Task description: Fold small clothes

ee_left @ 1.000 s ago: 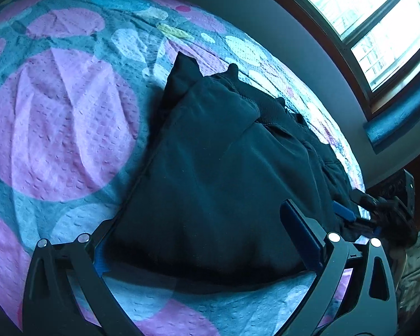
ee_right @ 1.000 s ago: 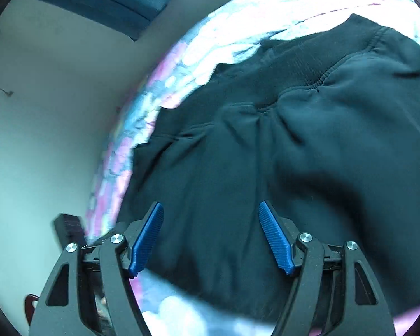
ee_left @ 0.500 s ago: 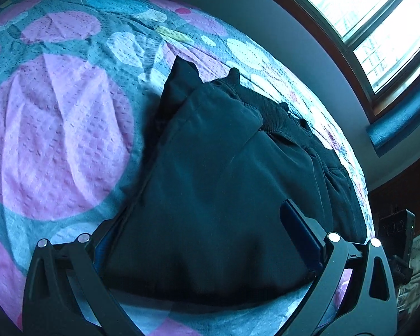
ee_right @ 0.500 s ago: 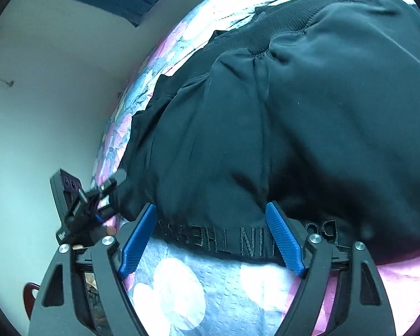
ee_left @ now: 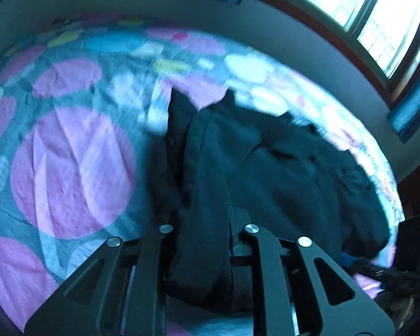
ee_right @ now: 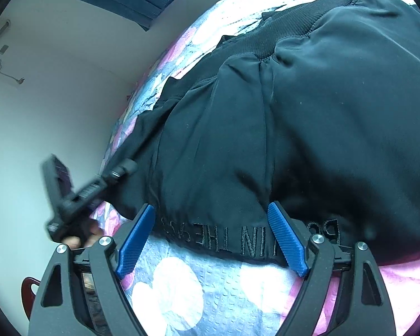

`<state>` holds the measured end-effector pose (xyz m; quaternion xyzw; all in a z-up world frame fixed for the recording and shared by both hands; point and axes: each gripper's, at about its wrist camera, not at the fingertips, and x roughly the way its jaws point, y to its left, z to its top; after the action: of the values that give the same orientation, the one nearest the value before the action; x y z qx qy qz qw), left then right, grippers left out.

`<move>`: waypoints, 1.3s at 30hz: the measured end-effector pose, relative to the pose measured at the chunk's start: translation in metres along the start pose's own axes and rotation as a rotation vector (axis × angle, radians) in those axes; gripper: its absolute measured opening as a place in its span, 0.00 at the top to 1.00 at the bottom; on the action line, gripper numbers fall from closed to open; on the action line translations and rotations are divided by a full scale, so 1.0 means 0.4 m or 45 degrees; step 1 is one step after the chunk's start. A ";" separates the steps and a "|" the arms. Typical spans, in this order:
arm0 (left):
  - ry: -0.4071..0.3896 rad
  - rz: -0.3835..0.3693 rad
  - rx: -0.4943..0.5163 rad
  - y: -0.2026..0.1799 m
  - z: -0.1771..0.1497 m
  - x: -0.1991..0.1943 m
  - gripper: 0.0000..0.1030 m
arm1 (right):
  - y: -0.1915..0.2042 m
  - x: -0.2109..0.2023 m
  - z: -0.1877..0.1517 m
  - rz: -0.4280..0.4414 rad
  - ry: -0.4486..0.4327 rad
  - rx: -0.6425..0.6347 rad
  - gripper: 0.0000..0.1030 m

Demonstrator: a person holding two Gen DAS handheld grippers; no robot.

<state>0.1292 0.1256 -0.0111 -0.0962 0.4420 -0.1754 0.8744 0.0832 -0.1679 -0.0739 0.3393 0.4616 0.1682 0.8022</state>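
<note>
**Dark garment on a dotted bedspread, seen from both wrist cameras**

While the left hand-held gripper reaches low along the bed, its two black fingers are clenched on a raised fold of the dark garment, which bunches up between them and runs back into the frame. The right hand-held gripper hovers at the garment's near hem with its fingers spread wide apart; the blue pads stand just beside the hem, and whether they touch the cloth cannot be told. Lettering is stitched along that hem, partly covered by the right pad. A ribbed band crosses the far part of the garment.

The garment lies on the bedspread, patterned with large pink and pale dots. To the left of the garment in the left wrist view, a broad stretch of bedspread lies open; on the far side, the bed meets the wall under a window. In the right wrist view, a strip of bedspread shows between the gripper and the hem, and the bed's edge falls away at left against a pale wall.

The left wrist view is smeared by motion blur, so the garment's folds are hard to read. In the right wrist view the left gripper appears blurred at the garment's left corner, its fingertips lost in the dark cloth.
</note>
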 end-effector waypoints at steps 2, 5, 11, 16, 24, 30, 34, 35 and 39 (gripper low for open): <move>-0.060 -0.064 0.046 -0.059 0.033 -0.058 0.86 | -0.001 -0.007 -0.010 -0.001 -0.007 -0.020 0.20; -0.096 -0.135 0.145 -0.179 0.076 -0.115 0.86 | 0.003 -0.007 -0.023 0.009 -0.029 -0.062 0.17; -0.138 -0.168 0.421 -0.484 0.080 -0.146 0.86 | -0.020 -0.062 -0.036 0.088 -0.008 -0.042 0.17; -0.091 -0.176 0.601 -0.707 0.003 -0.075 0.86 | -0.119 -0.205 -0.092 0.073 -0.020 0.022 0.17; 0.135 -0.092 0.759 -0.879 -0.193 0.183 0.86 | -0.276 -0.393 -0.175 0.078 -0.149 0.153 0.17; 0.092 -0.064 0.840 -0.890 -0.268 0.215 0.53 | -0.310 -0.424 -0.185 0.124 -0.175 0.181 0.17; 0.045 -0.174 0.741 -0.873 -0.251 0.146 0.17 | -0.322 -0.441 -0.187 0.168 -0.147 0.203 0.17; 0.018 -0.192 0.726 -0.869 -0.249 0.121 0.15 | -0.327 -0.452 -0.187 0.178 -0.145 0.210 0.17; -0.079 -0.257 0.684 -0.833 -0.237 0.008 0.09 | -0.340 -0.494 -0.196 0.227 -0.136 0.238 0.17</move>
<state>-0.0195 -0.1836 0.0384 0.0900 0.3411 -0.3694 0.8597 -0.0918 -0.3496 -0.0720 0.4607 0.4001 0.1766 0.7723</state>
